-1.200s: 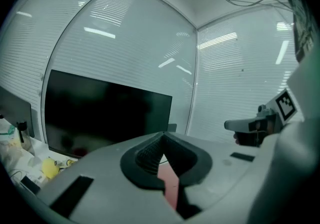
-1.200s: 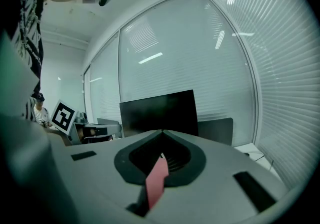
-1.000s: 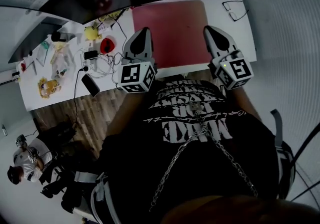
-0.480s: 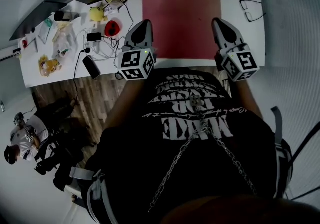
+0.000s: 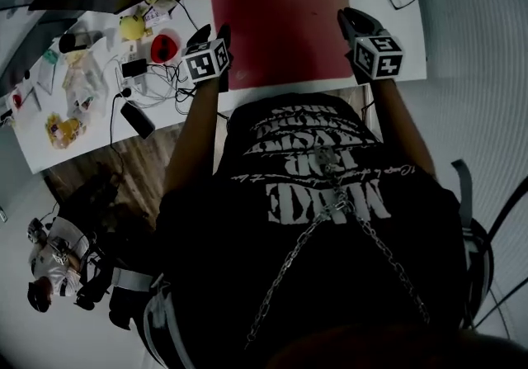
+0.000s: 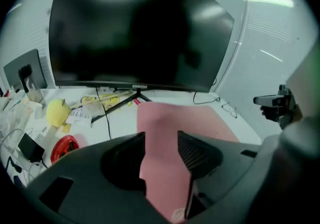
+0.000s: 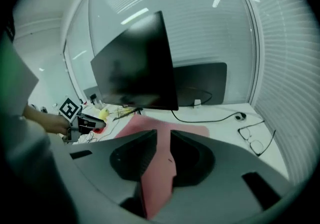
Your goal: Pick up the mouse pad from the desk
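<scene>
At the front edge of the tabletop (image 5: 406, 39), both claws are closing in on the mouse pad (image 5: 279, 19), one at each side of it.

Progress: the task is only just getting under way. The pad is lying flat on the tabletop with no corner lifted and nothing gripping it. The approach is looking nearly finished. The grasp and the lift are both remaining.

The left claw (image 5: 212, 31) is sitting at the pad's left edge near the front corner, pointing away from the person and downward. Its jaws are standing well apart, having just been opening. The pink pad is showing through the gap beyond the tips and is not being pinched. Whether the tips are touching the surface, I cannot tell.

The right claw (image 5: 353, 19) is sitting at the pad's right edge. Its jaws are parting by a narrow slit only, having just begun opening. Pad surface is showing through the slit, and nothing is being held.

Surroundings: a monitor (image 6: 135, 27) is standing behind the pad, and glasses (image 7: 255, 140) are lying to its right, apart from it.

Judgement: the pad is looking thin and flat, so getting a jaw under an edge is likely the hard part.
</scene>
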### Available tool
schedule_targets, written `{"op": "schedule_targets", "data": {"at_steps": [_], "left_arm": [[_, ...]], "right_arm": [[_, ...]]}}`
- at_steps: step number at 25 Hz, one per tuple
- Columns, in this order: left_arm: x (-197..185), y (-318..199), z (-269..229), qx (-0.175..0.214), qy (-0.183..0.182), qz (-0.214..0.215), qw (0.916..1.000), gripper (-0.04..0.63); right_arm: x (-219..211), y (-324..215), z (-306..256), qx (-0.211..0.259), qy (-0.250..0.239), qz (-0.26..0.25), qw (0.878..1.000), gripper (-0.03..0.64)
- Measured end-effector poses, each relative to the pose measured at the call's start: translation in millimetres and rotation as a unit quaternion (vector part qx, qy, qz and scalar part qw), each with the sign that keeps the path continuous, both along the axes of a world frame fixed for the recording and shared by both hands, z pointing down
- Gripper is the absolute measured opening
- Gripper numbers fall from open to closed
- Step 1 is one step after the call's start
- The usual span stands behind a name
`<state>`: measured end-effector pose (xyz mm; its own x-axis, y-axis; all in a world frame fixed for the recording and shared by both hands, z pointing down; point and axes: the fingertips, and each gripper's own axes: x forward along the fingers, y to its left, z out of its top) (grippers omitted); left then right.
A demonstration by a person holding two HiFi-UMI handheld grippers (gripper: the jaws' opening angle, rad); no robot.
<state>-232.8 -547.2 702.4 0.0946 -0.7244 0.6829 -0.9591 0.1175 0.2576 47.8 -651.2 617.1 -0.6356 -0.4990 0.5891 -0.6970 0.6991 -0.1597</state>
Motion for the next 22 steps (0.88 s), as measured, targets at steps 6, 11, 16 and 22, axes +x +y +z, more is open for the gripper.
{"op": "schedule_targets", "data": {"at_steps": [6,11,16,22], "left_arm": [[-19,1,76,-0.101,-0.001,-0.007,0.9948,0.239],[-13,-1,116,-0.175,0.003,0.016,0.9845,0.27],[-13,-3,123,-0.208,-0.011,0.018,0.9778,0.278],[-2,-5,130,-0.23,-0.019,0.038,0.9722,0.214]], "right_arm": [[30,-31,89,-0.107,0.07,0.049,0.991,0.235],[59,-50,151,-0.172,0.134,0.084,0.972,0.272],[65,-48,188,-0.217,0.179,0.085,0.956,0.299],[59,-45,194,-0.178,0.2,0.071,0.961,0.271]]}}
